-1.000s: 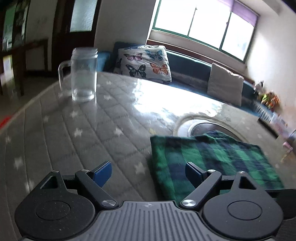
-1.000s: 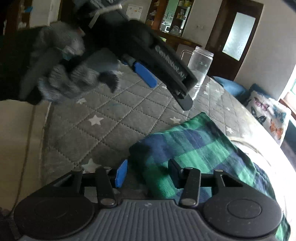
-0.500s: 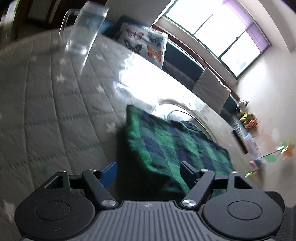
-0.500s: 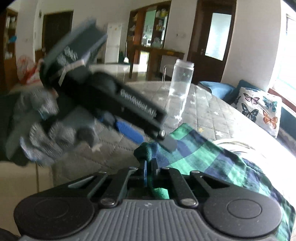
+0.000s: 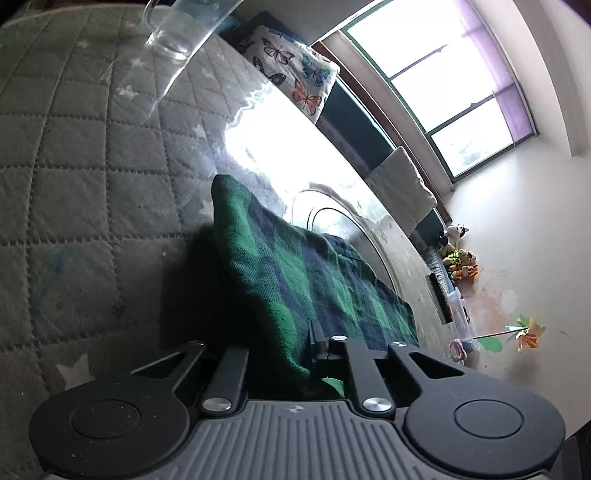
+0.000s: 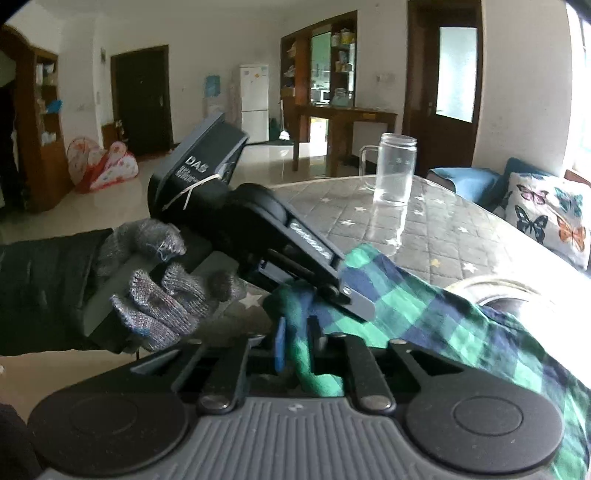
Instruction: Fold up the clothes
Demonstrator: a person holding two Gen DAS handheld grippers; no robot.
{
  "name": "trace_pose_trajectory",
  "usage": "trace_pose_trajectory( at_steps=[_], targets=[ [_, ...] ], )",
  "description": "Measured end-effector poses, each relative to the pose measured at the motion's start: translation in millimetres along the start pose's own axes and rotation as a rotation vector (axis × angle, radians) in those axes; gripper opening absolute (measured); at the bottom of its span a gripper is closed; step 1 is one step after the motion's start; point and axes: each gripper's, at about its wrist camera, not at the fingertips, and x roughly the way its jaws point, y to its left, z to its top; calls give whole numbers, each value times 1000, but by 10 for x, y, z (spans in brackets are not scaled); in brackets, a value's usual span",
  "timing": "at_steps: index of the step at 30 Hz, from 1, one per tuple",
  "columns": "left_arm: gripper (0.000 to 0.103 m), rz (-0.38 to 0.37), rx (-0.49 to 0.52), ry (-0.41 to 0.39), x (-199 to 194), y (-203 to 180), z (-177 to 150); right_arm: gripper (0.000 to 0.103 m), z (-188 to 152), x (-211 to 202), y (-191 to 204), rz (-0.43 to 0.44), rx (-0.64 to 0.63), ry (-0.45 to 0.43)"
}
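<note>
A green and navy plaid garment (image 5: 295, 266) lies folded on the quilted grey table cover (image 5: 74, 155). My left gripper (image 5: 295, 350) is shut on its near edge, the cloth bunched between the jaws and lifted slightly. In the right wrist view the same plaid garment (image 6: 443, 314) rises from the table; my right gripper (image 6: 299, 339) is shut on a corner of it. The left gripper's body (image 6: 258, 221), held by a grey-gloved hand (image 6: 159, 288), pinches the cloth just beyond my right fingers.
A clear glass mug (image 6: 393, 170) stands on the table toward the far edge, seen also as the glass mug (image 5: 181, 29) at the top of the left view. A butterfly cushion (image 5: 295, 74) and a bench sit behind the table. A round glass inset (image 5: 332, 218) lies under the garment.
Both grippers went from open to shut on the garment's near edge. The left gripper rolled and dropped low to the cloth; the cloth edge has lifted off the table.
</note>
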Motion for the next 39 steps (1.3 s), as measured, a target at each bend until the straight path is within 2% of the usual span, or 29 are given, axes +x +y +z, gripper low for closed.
trace_pose_trajectory(
  at_steps=[3,7,15,18,24,31,33,39],
  targets=[
    [13,-1,12,-12,-15,-36,10,16,-42,-137,-179,-12,50,0],
    [13,9,27,-17,-20,-78,-9,17,-93,-183,-598,-143,126,46],
    [13,13,60,-28,-73,-237,-29,17,-31,355,-1433,-303,282,106],
    [13,9,62,-26,-80,-275,0,22,-7,560,-1747,-363,341,129],
    [13,9,80,-26,-58,-372,40,24,-77,933,-1846,-372,329,197],
    [13,32,107,-24,-32,-458,62,36,-113,497,-1630,-349,315,179],
    [13,39,120,-25,-26,-482,59,36,-142,391,-1541,-341,311,173],
    [13,62,140,-29,-39,-548,32,41,-250,415,-1409,-375,304,171]
  ],
)
